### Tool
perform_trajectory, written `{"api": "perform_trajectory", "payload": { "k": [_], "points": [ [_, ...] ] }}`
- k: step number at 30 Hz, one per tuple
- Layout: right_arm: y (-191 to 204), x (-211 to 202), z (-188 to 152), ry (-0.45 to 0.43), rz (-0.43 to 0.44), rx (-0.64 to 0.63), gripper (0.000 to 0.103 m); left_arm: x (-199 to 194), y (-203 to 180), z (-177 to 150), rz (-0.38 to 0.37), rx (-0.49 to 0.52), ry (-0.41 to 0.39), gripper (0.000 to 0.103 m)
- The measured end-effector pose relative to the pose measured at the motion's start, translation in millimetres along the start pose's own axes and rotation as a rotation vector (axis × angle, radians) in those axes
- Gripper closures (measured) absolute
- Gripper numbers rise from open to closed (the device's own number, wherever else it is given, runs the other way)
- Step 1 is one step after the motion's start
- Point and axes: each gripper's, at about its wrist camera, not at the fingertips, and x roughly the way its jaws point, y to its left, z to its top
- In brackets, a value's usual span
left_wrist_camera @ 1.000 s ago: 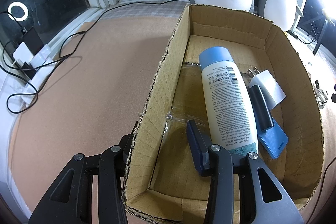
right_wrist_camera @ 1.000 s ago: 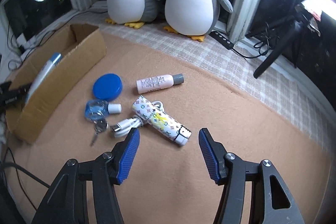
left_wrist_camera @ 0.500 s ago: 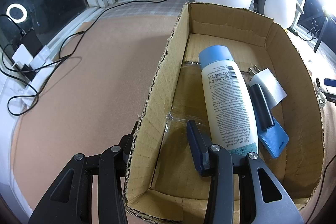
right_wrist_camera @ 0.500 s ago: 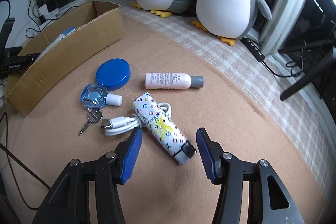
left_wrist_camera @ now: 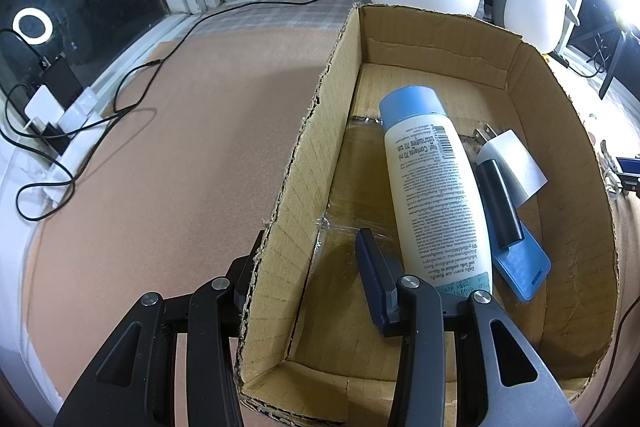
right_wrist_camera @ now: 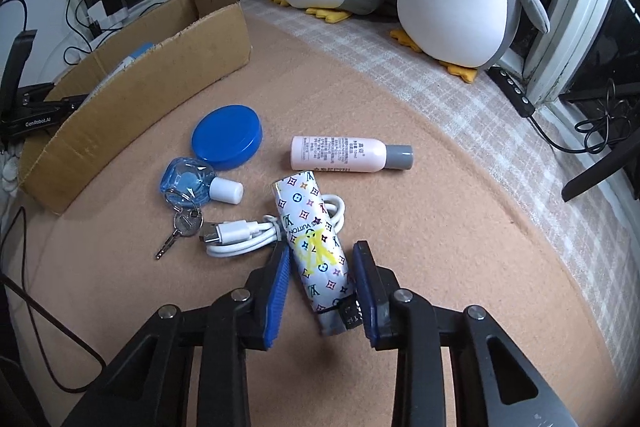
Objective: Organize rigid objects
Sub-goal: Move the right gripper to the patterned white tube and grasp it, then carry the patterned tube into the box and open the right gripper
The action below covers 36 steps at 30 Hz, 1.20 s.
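Patterned lighter (right_wrist_camera: 310, 247): white case with a coloured monogram print, "LOUIS VUITTON" partly legible, yellow scrawl over it. It lies on the tan mat (right_wrist_camera: 440, 227), across a coiled white cable (right_wrist_camera: 248, 233), between the blue pads of the right gripper (right_wrist_camera: 322, 281); the jaws have just been closing, and pad contact is hard to judge.

Left gripper (left_wrist_camera: 308, 279): jaws narrow, clamped on the cardboard box (left_wrist_camera: 304, 155) wall.

White tube (left_wrist_camera: 432, 187) in the box: "Net Contents 70 ml" readable; its lower end is hidden behind a finger.
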Motion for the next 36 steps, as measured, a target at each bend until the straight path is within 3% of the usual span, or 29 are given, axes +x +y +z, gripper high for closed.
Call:
{"api": "perform_trajectory", "payload": {
  "k": [5,27,36],
  "points": [
    [-1.3,-2.1,-2.4,0.001,0.015,0.045,0.082,-0.4,-0.1,-0.1,0.000,-0.003,-0.002,0.062],
    [7.8,-24.4,-33.0,-0.068,-0.022,0.255,0.082,-0.5,-0.2,0.0,-0.006,-0.010,-0.004,0.062],
    [29.5,-59.2,-3.2,-0.148,-0.021,0.277,0.082,-0.1,-0.1,-1.3,-0.007,-0.011,-0.011,0.062]
  ]
}}
